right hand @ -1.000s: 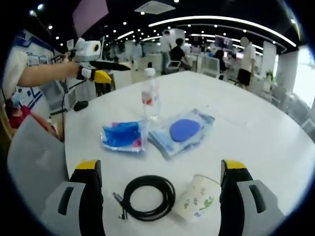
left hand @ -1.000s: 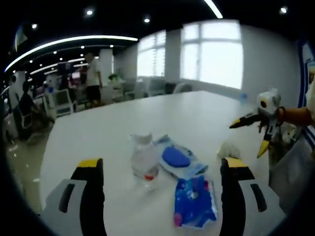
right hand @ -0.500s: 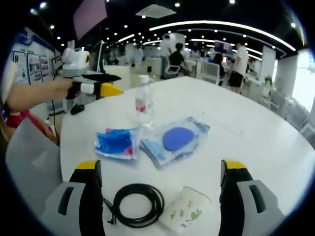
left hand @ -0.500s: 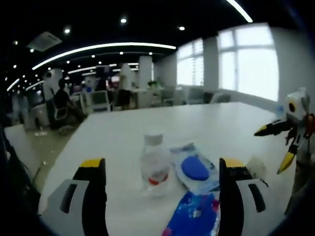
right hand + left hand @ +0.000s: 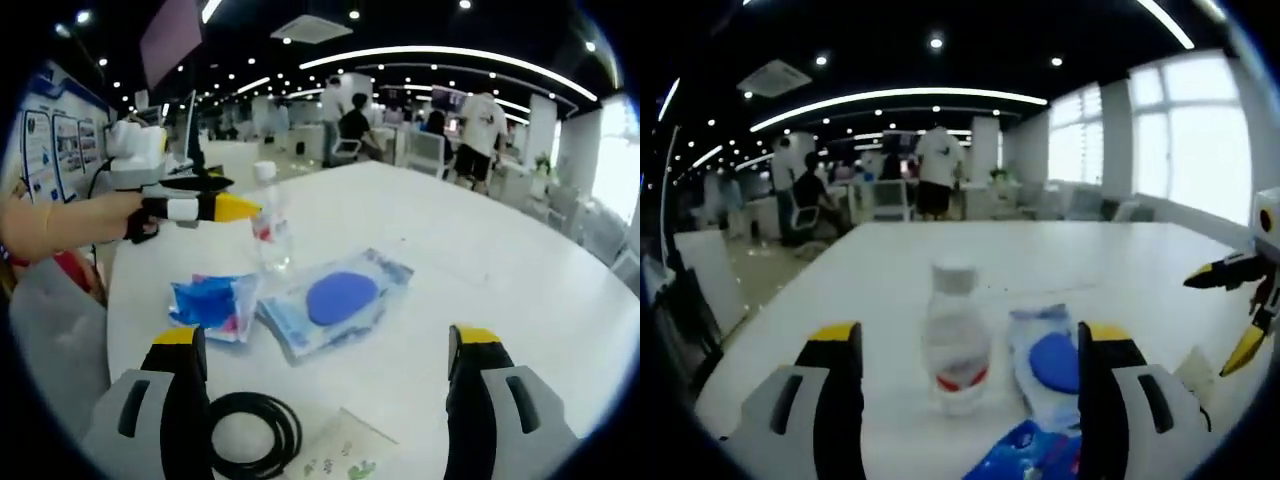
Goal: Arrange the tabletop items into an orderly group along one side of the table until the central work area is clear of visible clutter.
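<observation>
On the white table (image 5: 470, 250), a clear water bottle (image 5: 956, 340) stands upright straight ahead of the left claw (image 5: 965, 350), between the lines of its wide-apart jaws and not touched by them. A clear packet with a blue pad (image 5: 1048, 358) lies just right of the bottle, and a blue-and-pink packet (image 5: 1035, 458) sits nearer, low between the jaws.

In the right gripper view, a hand (image 5: 60, 225) holds the left claw level beside the bottle. The right claw (image 5: 325, 350) is also spread wide, empty; a coiled black cable (image 5: 250, 435) and a tipped paper cup (image 5: 340, 458) lie between its jaws. The labels are too blurred to read.
</observation>
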Motion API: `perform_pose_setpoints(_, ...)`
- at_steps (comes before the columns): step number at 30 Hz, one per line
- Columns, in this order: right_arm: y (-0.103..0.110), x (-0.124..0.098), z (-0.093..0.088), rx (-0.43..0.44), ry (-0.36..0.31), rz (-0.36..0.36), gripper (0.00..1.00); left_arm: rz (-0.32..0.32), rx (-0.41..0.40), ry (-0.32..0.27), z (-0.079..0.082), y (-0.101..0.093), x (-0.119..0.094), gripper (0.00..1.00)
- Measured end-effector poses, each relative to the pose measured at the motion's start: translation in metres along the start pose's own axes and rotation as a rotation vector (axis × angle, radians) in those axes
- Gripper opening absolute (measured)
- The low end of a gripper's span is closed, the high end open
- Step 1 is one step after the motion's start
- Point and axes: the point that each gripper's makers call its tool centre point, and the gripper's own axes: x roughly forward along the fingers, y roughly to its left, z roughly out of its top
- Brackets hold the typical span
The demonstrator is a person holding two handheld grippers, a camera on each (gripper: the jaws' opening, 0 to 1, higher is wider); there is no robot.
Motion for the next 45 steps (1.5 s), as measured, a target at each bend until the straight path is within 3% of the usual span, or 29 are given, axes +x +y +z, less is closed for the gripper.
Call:
perform_pose_setpoints(5, -0.004, 0.005, 0.000, 0.021, -0.010, -0.008, 0.99, 0.078, -0.015, 0.004, -0.009, 0.006, 0.011, 0.79)
perform_pose_setpoints(13, -0.004, 0.010, -0.003, 0.030, -0.009, -0.001, 0.99, 0.114, -0.039, -0.019, -0.013, 0.010, 0.029, 0.67)
perform_pose_setpoints(17, -0.004, 0.011, -0.004, 0.040, -0.014, 0.002, 0.99, 0.123, -0.047, 0.000, -0.017, 0.012, 0.036, 0.61)
perform_pose_setpoints(29, 0.002, 0.012, -0.007, 0.042, -0.013, 0.002, 0.99, 0.085, 0.008, 0.031, -0.023, 0.012, 0.045, 0.40)
perform_pose_setpoints(35, 0.004, 0.011, -0.013, 0.058, -0.006, -0.001, 0.99, 0.059, 0.022, 0.035, -0.022, 0.012, 0.046, 0.39)
perform_pose_setpoints(45, 0.009, 0.011, -0.016, 0.057, -0.002, -0.005, 0.99, -0.038, 0.087, 0.021, -0.018, 0.009, 0.049, 0.38)
